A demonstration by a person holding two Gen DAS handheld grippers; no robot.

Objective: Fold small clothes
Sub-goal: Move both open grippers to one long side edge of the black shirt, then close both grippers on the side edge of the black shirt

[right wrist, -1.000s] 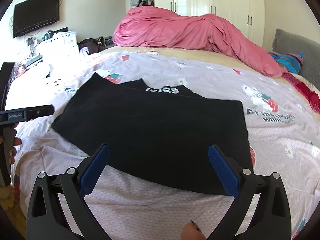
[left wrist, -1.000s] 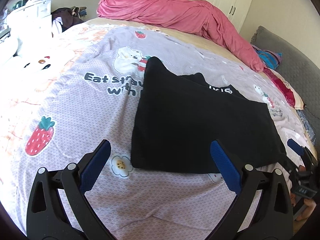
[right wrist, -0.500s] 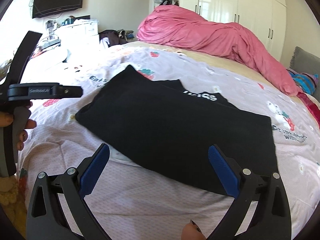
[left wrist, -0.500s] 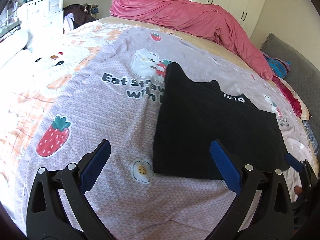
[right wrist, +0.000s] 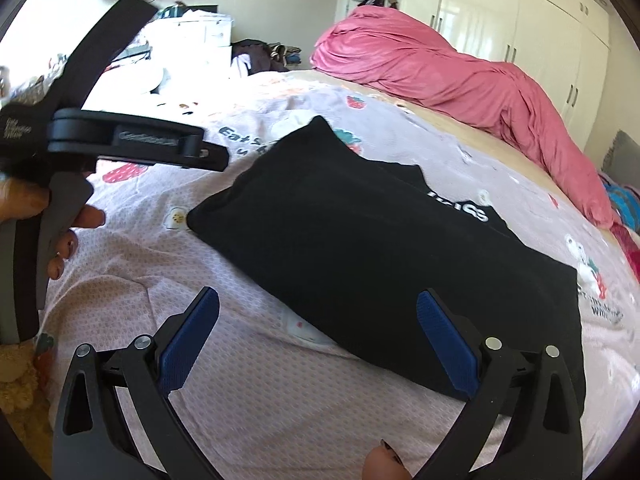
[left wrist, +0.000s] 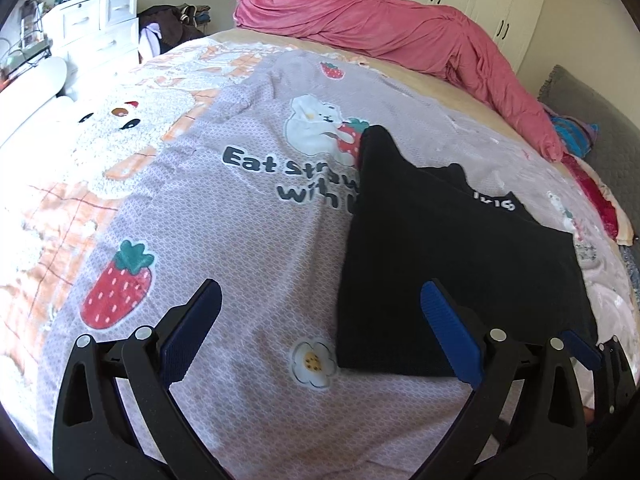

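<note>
A black garment [left wrist: 452, 264], folded into a rough rectangle with white lettering showing near its far edge, lay flat on the printed bedspread [left wrist: 248, 208]. In the left wrist view it sat at about two o'clock from the left gripper [left wrist: 320, 320], whose blue-padded fingers were spread wide with nothing between them, hanging over the bedspread just beside the garment's near left corner. The right gripper [right wrist: 318, 334] was likewise spread wide and empty, with the garment at about one o'clock and its near edge passing between the fingertips. In the right wrist view the left gripper's body appeared at ten o'clock, gripped by a hand [right wrist: 60, 224]. A pink duvet [left wrist: 384, 28] lay heaped at twelve o'clock, with white cupboards [right wrist: 520, 24] behind it.
</note>
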